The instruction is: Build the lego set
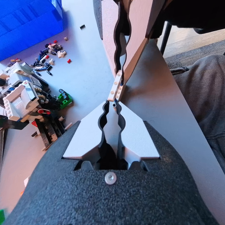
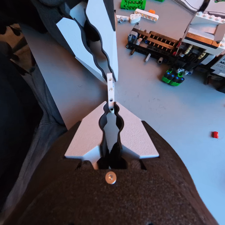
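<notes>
In the left wrist view, a white holed beam (image 1: 116, 87) is seen at frame centre, gripped at its far end by the right gripper (image 1: 119, 77); the left gripper (image 1: 113, 105) is closed on a small grey pin (image 1: 114, 105) touching the beam's near end. Slippage from misalignment is a risk.

In the right wrist view, the rigid, smooth plastic beam (image 2: 110, 90) is clamped by both wavy-edged jaws above the matte worktop (image 2: 152, 109).

Pale grey table (image 1: 85, 79) under cool light, warmer pink tint toward its near edge. Wood-plank floor (image 1: 189, 40) at far right beyond the table edge, with a thin black furniture leg (image 1: 166, 36) standing on it
</notes>
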Demonstrator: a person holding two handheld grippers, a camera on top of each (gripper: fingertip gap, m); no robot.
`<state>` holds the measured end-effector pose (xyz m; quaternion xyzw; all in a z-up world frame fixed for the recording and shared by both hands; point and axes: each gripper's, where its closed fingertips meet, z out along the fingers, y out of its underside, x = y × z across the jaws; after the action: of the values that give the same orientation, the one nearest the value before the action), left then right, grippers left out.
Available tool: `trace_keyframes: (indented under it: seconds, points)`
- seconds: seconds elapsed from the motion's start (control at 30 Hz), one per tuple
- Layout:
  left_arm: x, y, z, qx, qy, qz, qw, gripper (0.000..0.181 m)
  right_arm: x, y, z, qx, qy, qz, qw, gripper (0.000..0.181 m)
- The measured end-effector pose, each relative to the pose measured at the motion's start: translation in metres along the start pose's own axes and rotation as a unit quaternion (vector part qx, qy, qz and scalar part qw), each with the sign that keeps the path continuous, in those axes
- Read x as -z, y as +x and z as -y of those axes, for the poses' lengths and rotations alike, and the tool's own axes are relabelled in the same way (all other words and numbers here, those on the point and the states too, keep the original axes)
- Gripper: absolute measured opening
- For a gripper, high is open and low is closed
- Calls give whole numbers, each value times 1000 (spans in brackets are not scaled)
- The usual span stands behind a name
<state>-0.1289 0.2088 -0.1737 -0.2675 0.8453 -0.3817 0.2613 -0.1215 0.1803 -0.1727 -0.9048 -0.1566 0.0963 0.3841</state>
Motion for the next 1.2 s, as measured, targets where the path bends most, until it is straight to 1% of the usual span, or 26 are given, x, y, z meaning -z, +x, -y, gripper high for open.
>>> trace_keyframes:
  seconds: [0.03, 0.17, 0.27, 0.33, 0.43, 0.53, 0.57, 0.67, 0.83, 1.0, 1.2]
  points:
    - [2, 1, 1, 2, 4, -4, 1000, 14, 0, 1, 0, -2, -4, -3, 1000, 7]
    - [8, -1, 7, 28, 32, -21, 999, 22, 1, 0, -1, -7, -2, 2, 1000, 7]
    - [10, -1, 11, 39, 46, -31, 998, 25, 1, -2, -1, 13, -8, 0, 1000, 6]
    - [11, 1, 14, 36, 55, -34, 997, 22, 1, -2, -1, 15, -9, -1, 1000, 7]
    - [9, 5, 15, 24, 53, -35, 998, 13, 1, -3, -1, 19, -10, 0, 1000, 7]
    - [6, 7, 13, 14, 42, -32, 999, 13, 1, -4, -2, 33, -13, 0, 999, 7]
    - [6, 7, 13, 13, 41, -32, 999, 10, 1, -4, -2, 36, -14, 1, 999, 7]
    - [6, 6, 14, 15, 43, -31, 998, 9, 1, -4, -2, 37, -14, 0, 999, 7]
    - [6, 8, 12, 34, 37, -54, 997, 8, 1, -4, -2, 31, -18, 3, 999, 7]
    - [4, 8, 12, 27, 34, -46, 998, 8, 2, -3, -2, 24, -17, 3, 1000, 7]
    - [4, 10, 12, 41, 33, -62, 997, 7, 2, -2, -2, 19, -8, 8, 1000, 7]
